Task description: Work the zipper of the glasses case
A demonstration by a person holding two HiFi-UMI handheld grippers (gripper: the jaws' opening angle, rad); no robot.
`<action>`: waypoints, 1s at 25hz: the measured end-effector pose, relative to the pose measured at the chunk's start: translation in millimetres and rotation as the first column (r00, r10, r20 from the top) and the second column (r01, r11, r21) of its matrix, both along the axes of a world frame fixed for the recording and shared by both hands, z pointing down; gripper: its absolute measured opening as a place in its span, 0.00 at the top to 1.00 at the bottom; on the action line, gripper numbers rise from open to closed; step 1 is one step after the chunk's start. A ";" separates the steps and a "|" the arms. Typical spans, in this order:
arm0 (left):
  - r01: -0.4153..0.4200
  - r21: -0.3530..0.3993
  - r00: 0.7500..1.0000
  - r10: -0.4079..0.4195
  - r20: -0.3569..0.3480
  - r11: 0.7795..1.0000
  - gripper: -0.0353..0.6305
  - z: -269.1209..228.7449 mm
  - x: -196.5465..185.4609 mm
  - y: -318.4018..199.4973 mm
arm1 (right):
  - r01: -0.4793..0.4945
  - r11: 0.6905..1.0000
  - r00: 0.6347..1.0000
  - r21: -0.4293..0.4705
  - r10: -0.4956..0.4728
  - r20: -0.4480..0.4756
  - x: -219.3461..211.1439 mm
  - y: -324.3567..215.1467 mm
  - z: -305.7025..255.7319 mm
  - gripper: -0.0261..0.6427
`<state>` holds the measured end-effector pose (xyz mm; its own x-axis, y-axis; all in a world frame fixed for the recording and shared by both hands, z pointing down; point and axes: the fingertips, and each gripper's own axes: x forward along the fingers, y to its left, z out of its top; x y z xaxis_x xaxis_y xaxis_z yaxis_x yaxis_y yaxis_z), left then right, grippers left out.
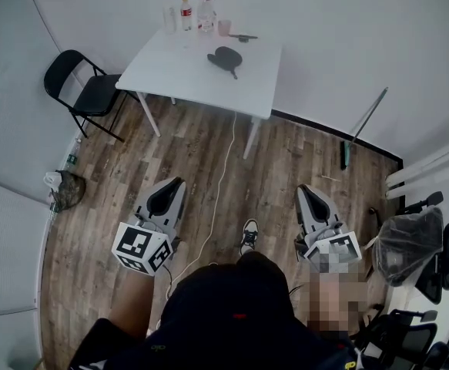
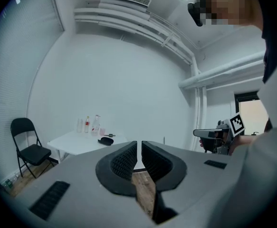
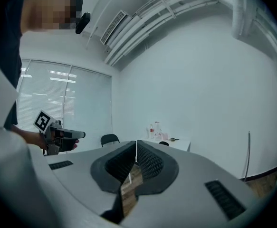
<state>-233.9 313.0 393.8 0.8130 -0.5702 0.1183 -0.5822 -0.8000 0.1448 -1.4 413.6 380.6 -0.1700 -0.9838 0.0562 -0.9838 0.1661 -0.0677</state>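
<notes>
The black glasses case [image 1: 224, 57] lies on the white table [image 1: 179, 69] across the room, far from both grippers. It shows small in the left gripper view [image 2: 106, 140] and in the right gripper view [image 3: 164, 143]. My left gripper [image 1: 176, 182] is held out over the wooden floor, shut, with nothing between its jaws [image 2: 138, 144]. My right gripper [image 1: 305, 189] is held level beside it, also shut on nothing [image 3: 136, 142]. Each gripper appears in the other's view: the right gripper [image 2: 214, 134], the left gripper [image 3: 64, 136].
Bottles and cups [image 1: 189, 15] stand at the table's far edge. A black folding chair [image 1: 85, 87] is left of the table. A white cable [image 1: 220, 176] runs across the floor. Office chairs [image 1: 432, 260] crowd the right, and a stick [image 1: 363, 126] leans on the wall.
</notes>
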 end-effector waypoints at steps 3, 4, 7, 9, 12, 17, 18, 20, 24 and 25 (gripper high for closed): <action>0.009 -0.004 1.000 -0.009 0.004 1.000 0.88 1.4 14.4 -24.9 | 0.015 1.000 1.000 -0.002 -0.015 0.002 15.5 -28.8 2.4 0.92; 0.013 -0.005 1.000 -0.013 0.004 1.000 0.88 1.0 20.4 -33.7 | 0.020 1.000 1.000 -0.001 -0.020 0.004 22.3 -38.8 2.2 0.92; 0.030 -0.004 1.000 -0.030 0.006 1.000 0.88 -1.1 41.8 -59.4 | 0.042 0.999 0.999 0.000 -0.042 0.003 44.8 -69.4 0.0 0.92; 0.044 -0.002 0.999 -0.044 0.008 0.999 0.88 -3.7 59.8 -77.8 | 0.064 0.998 0.998 -0.004 -0.064 -0.014 61.7 -91.9 -1.1 0.92; 0.073 -0.006 0.997 -0.073 0.006 0.997 0.88 -7.1 84.2 -105.2 | 0.098 0.995 0.995 -0.012 -0.098 -0.033 85.4 -127.3 -1.5 0.92; 0.131 -0.018 0.991 -0.131 0.007 0.991 0.88 -11.1 126.9 -145.4 | 0.152 0.988 0.988 -0.018 -0.153 -0.012 132.7 -180.0 0.7 0.92; 0.141 -0.023 0.990 -0.141 0.005 0.990 0.88 -11.4 134.9 -152.2 | 0.160 0.987 0.987 -0.020 -0.160 -0.004 142.5 -188.9 2.4 0.92; 0.163 -0.029 0.987 -0.163 0.006 0.986 0.88 -10.9 148.0 -165.1 | 0.175 0.984 0.985 -0.023 -0.175 0.015 159.9 -206.8 6.6 0.92; 0.212 -0.043 0.977 -0.211 0.008 0.976 0.88 -8.8 167.3 -185.4 | 0.206 0.978 0.978 -0.031 -0.205 0.040 187.2 -235.6 16.1 0.92; 0.219 -0.048 0.976 -0.218 0.012 0.975 0.88 -7.4 171.1 -189.2 | 0.210 0.977 0.977 -0.033 -0.208 0.048 192.0 -241.0 19.0 0.92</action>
<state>-62.8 123.8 386.3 0.6685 -0.7274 0.1548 -0.7432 -0.6455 0.1762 190.6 172.6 399.6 -0.3749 -0.9236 0.0804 -0.9234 0.3643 -0.1206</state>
